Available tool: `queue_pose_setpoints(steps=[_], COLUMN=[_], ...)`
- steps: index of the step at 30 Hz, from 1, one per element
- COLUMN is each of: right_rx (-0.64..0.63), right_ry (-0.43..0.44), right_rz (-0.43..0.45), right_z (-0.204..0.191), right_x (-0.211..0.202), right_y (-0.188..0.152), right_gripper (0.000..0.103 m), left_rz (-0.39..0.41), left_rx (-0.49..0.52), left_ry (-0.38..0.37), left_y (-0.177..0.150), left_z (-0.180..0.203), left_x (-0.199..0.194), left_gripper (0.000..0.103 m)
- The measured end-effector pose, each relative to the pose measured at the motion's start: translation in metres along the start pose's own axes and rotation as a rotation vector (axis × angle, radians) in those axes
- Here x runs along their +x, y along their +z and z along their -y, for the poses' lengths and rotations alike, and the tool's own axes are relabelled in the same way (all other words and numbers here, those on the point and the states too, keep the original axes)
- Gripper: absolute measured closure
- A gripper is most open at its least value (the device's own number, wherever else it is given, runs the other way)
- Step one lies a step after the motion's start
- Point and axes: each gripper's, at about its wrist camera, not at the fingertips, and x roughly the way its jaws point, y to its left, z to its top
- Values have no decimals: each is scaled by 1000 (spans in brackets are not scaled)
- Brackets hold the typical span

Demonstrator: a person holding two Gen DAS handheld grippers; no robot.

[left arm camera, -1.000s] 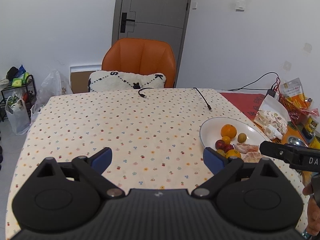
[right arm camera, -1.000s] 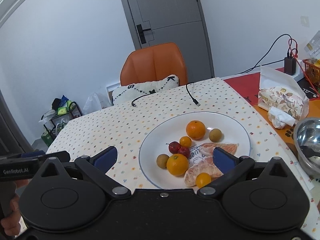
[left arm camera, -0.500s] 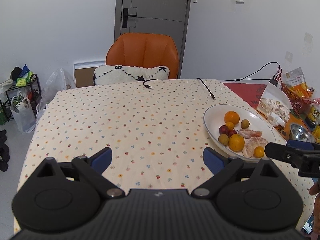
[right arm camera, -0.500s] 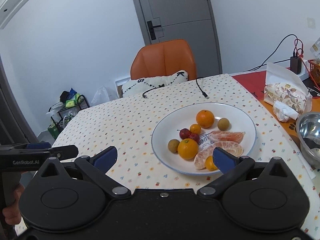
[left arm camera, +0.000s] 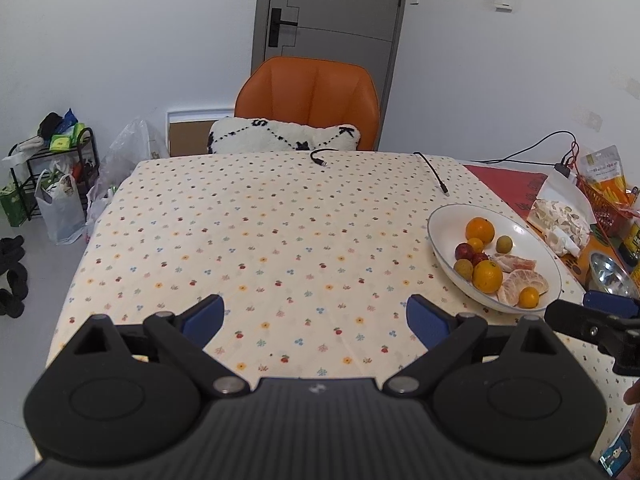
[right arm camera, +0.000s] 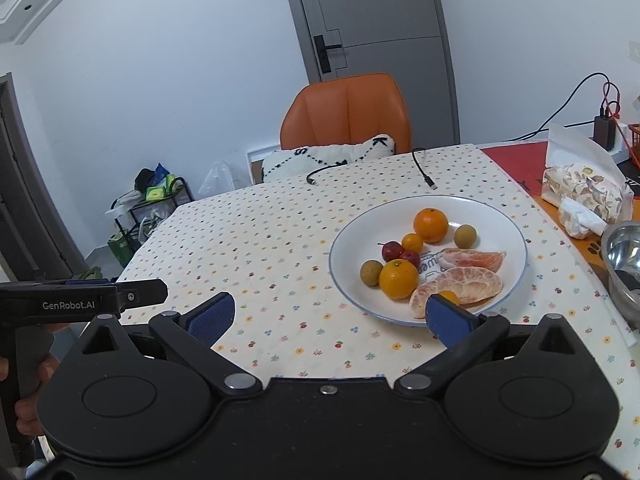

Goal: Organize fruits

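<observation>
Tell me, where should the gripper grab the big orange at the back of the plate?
Grip the big orange across its round middle, coming down from above with the open right gripper. It sits alone near the plate's far rim, but a small orange nearly touches its front-left side, so probably close the fingers left-back to right-front.

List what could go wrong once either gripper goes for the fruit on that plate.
1. The fruits on the white plate lie packed: closing on the front orange could knock the brown fruit or red fruits rolling.
2. The peeled segments look soft; a firm pinch may crush them.
3. The steel bowl sits close on the right, in the right gripper's swing path.
</observation>
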Motion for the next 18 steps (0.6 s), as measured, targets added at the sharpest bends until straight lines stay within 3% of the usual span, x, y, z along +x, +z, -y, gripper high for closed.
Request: queue_pose_setpoints(steps=[18], right_rx=[13], right_ry=[-19], right_rz=[-34], right_z=[6], right_x=[1], right_y=[-12], right_gripper=[0], left_rz=[-11], left_rx=[-10], left_ry=[-11], left_y=[-6], left_z=[-6], left_x=[-1], left_gripper=[6])
